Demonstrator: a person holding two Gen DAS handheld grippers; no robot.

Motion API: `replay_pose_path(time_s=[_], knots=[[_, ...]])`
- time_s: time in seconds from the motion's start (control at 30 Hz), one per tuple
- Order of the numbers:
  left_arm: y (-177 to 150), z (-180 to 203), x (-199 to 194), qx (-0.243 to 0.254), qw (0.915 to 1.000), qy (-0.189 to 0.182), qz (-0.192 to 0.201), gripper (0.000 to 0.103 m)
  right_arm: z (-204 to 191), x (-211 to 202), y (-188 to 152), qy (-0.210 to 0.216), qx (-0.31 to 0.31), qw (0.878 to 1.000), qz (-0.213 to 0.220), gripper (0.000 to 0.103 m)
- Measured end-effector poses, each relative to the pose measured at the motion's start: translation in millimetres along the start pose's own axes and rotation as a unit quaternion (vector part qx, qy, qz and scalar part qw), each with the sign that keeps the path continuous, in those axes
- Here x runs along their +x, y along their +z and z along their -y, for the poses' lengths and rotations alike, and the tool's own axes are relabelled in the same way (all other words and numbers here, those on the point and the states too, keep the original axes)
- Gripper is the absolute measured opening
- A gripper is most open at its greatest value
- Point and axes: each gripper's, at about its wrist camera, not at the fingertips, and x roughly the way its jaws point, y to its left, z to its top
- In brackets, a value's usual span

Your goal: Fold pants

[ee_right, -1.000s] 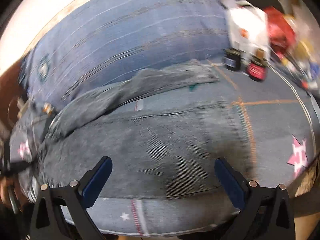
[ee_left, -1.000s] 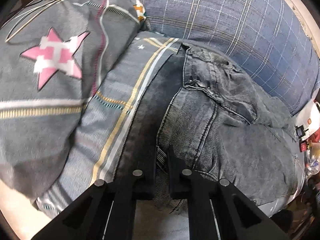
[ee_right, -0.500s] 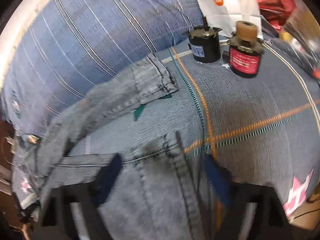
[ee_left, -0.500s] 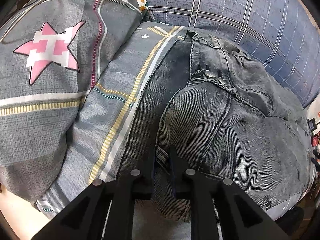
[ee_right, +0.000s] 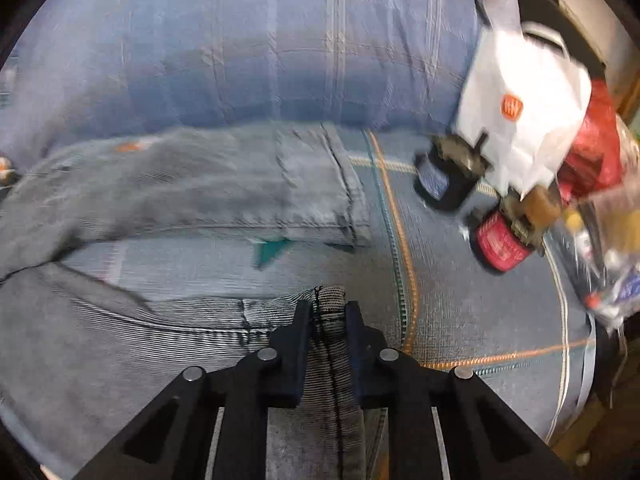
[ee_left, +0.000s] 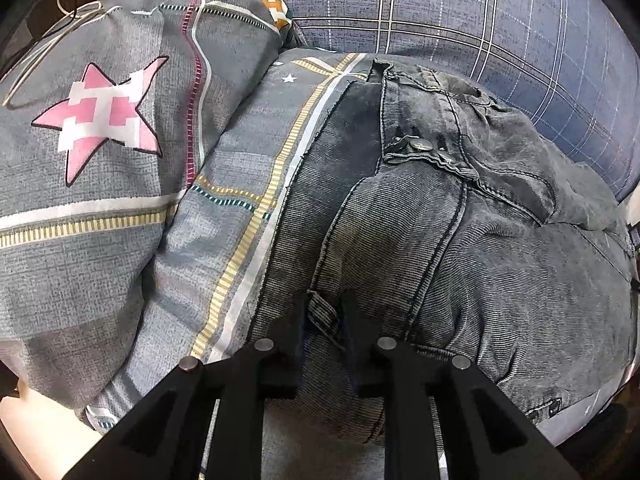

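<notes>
Motion blur smears the white bag and two small jars; their labels cannot be read.

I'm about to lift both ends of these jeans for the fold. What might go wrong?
The right gripper pinches only the hem corner of the jeans, so it may slip out. Swinging that leg could knock the red jar and black jar nearby. The left gripper grips one belt loop, so the waist may sag.

Right claw, wide apart a second ago, now pinched on pants hem.
</notes>
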Motion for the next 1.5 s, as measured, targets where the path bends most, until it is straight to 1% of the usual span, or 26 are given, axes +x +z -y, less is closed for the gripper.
replay_pose_path(time_s=[0.03,0.07,0.1,0.13,0.17,0.23,0.3,0.33,0.37,0.43,0.5,0.53,0.57,0.6,0.63,0.73,0.83,0.9,1.0,1.13,1.27,1.3,1.33,1.37,1.43,1.5], knots=[[-1,1,-1,0.003,1.0000,0.004,0.002,0.025,-1,13,-4,-0.005,0.002,1.000,-0.020,0.023],[-2,1,-2,0.005,0.9999,0.009,0.004,0.028,-2,9,-6,-0.015,0.000,1.000,0.005,0.028],[-2,0,-2,0.006,0.9999,0.014,0.007,0.031,-2,3,-8,-0.024,0.001,1.000,0.014,0.043],[-2,-1,-4,0.005,0.9999,0.011,0.010,0.032,1,-4,-11,-0.016,0.012,1.000,0.017,0.067],[-2,-4,-7,0.001,0.9999,0.007,0.012,0.033,6,-17,-15,-0.003,0.026,0.999,0.031,0.070],[-3,-6,-18,-0.006,0.9996,-0.002,0.029,0.033,17,-52,-30,0.004,0.054,0.996,0.074,0.070],[-4,-5,-34,-0.002,0.9986,-0.009,0.051,0.035,24,-77,-49,0.060,0.074,0.992,0.083,0.070],[-5,-4,-40,-0.001,0.9981,-0.013,0.060,0.036,26,-84,-59,0.098,0.084,0.989,0.076,0.070],[-7,-2,-46,0.000,0.9975,-0.020,0.067,0.042,26,-85,-71,0.138,0.091,0.984,0.061,0.070],[-10,3,-51,0.001,0.9963,-0.046,0.073,0.061,25,-70,-96,0.194,0.106,0.975,0.013,0.070],[-17,9,-40,0.009,0.9966,-0.054,0.061,0.069,23,-38,-109,0.195,0.109,0.974,-0.036,0.071],[-20,12,-28,0.024,0.9985,-0.029,0.040,0.069,24,-23,-117,0.176,0.113,0.976,-0.063,0.070],[-20,15,-14,0.038,0.9992,0.005,0.014,0.070,25,-25,-120,0.175,0.114,0.977,-0.045,0.070],[-21,12,-4,0.036,0.9992,0.016,-0.004,0.072,23,-31,-118,0.169,0.109,0.979,-0.044,0.070],[-20,6,-5,0.019,0.9998,0.004,-0.002,0.071,21,-38,-115,0.166,0.105,0.979,-0.044,0.070],[-9,2,-29,0.002,0.9992,0.021,0.033,0.071,22,-64,-93,0.169,0.098,0.981,-0.002,0.071],[14,7,-50,-0.001,0.9978,-0.016,0.065,0.071,33,-73,-56,0.153,0.093,0.983,0.044,0.077],[37,15,-50,-0.001,0.9966,-0.039,0.073,0.071,38,-61,-24,0.143,0.101,0.983,0.051,0.077],[72,23,-29,-0.008,0.9952,-0.076,0.060,0.071,47,-39,14,0.139,0.107,0.983,0.059,0.077],[108,24,13,-0.048,0.9938,-0.097,0.025,0.071,53,11,61,0.110,0.123,0.985,0.041,0.077],[125,34,48,-0.051,0.9949,-0.087,-0.006,0.068,51,52,73,0.106,0.131,0.986,0.000,0.076],[126,35,52,-0.047,0.9950,-0.087,-0.014,0.060,50,58,74,0.112,0.129,0.985,-0.009,0.069],[126,37,56,-0.042,0.9952,-0.085,-0.024,0.047,49,61,74,0.114,0.127,0.985,-0.015,0.060],[127,37,60,-0.044,0.9951,-0.084,-0.029,0.041,48,64,74,0.109,0.122,0.986,-0.019,0.056],[128,36,61,-0.045,0.9954,-0.079,-0.030,0.027,46,63,77,0.097,0.114,0.989,-0.017,0.043],[128,38,59,-0.037,0.9960,-0.075,-0.030,0.022,44,64,82,0.089,0.107,0.990,-0.022,0.039]])
